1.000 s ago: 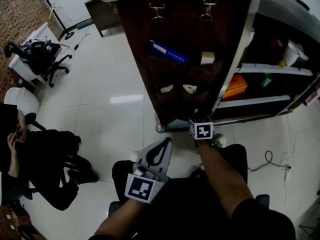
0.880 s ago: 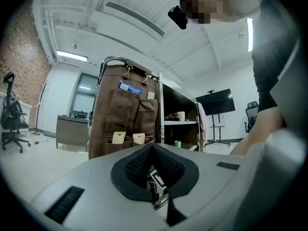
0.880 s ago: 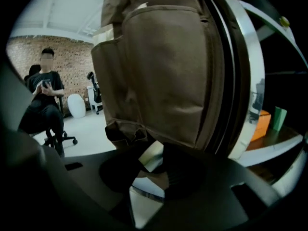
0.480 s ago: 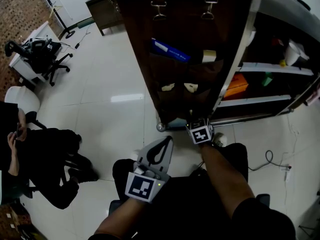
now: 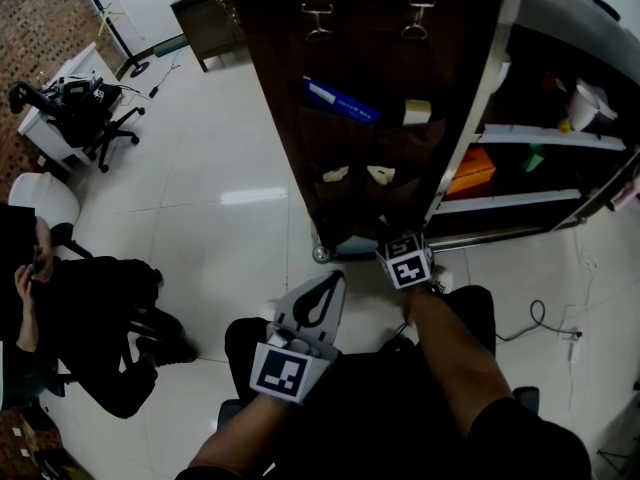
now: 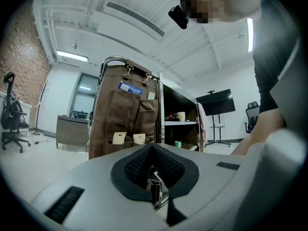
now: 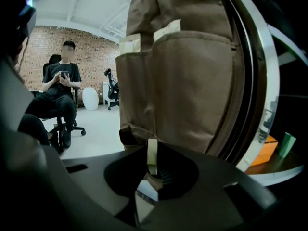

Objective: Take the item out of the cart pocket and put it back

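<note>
A brown fabric pocket organiser [image 5: 370, 88] hangs on the end of the cart [image 5: 500, 78]. Its pockets hold a blue item [image 5: 340, 101], a cream item [image 5: 417, 113] and two pale cards [image 5: 335, 175]. My right gripper [image 5: 398, 242] is at the organiser's bottom edge [image 7: 144, 129]. Its jaws are closing, and a thin pale card [image 7: 152, 155] stands edge-on between them, pinched. Two pocket cards [image 7: 166, 30] show above it. My left gripper [image 5: 318, 303] hangs back over my lap, shut and empty, pointing at the cart [image 6: 125, 114].
A seated person in black [image 5: 90, 308] is on an office chair at the left. The cart shelves [image 5: 540, 138] hold an orange box [image 5: 470, 173] and small items. A cable [image 5: 540, 323] lies on the floor at the right. A desk with a chair [image 5: 75, 108] stands at the far left.
My right gripper's marker cube has shifted slightly down and right at the organiser's bottom edge. The left gripper has stayed where it was.
</note>
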{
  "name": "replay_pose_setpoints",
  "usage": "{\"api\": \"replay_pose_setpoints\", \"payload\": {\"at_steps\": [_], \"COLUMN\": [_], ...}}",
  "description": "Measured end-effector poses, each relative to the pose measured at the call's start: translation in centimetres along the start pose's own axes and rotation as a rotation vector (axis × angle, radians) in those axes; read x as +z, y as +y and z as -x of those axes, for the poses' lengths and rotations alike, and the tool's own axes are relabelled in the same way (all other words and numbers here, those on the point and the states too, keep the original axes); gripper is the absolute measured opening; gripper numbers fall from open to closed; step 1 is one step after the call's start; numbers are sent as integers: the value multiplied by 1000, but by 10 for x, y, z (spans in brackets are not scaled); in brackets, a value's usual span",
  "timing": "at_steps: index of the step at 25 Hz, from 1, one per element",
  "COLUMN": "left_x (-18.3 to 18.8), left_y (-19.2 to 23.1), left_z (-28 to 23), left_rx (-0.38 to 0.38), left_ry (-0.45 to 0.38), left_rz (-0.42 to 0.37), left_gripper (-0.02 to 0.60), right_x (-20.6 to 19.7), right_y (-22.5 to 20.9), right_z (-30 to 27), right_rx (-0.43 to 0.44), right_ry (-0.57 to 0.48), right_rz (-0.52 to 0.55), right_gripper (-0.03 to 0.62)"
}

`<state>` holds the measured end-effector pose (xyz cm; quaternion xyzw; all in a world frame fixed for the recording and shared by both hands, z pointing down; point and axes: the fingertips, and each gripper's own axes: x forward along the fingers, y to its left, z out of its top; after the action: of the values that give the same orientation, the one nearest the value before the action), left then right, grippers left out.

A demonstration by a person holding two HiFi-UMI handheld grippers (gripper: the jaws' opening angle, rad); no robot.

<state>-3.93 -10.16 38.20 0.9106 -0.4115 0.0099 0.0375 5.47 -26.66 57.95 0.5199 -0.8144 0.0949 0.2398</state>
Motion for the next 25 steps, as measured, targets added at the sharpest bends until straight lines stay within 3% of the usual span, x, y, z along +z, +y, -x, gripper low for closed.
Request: {"api": "replay_pose_setpoints", "payload": {"at_steps": [12,19,25], "left_x": [3,5,13], "left_y": [0,2,-4], "left_z": [1,2,5], "left_rx": [3,14,-3], "left_ry": [-9,-19,-48], "left_rz": [-14,-9,-18], "left_gripper": [0,0,0], "right_x": [82,128,142], "right_y": [-14,4,31], "right_z": [81,150,205], "right_rx": [36,98,134], "right_ry": [-120,-255,-316], "right_rz": [-52,-28,21], "right_gripper": [60,60,60]}}
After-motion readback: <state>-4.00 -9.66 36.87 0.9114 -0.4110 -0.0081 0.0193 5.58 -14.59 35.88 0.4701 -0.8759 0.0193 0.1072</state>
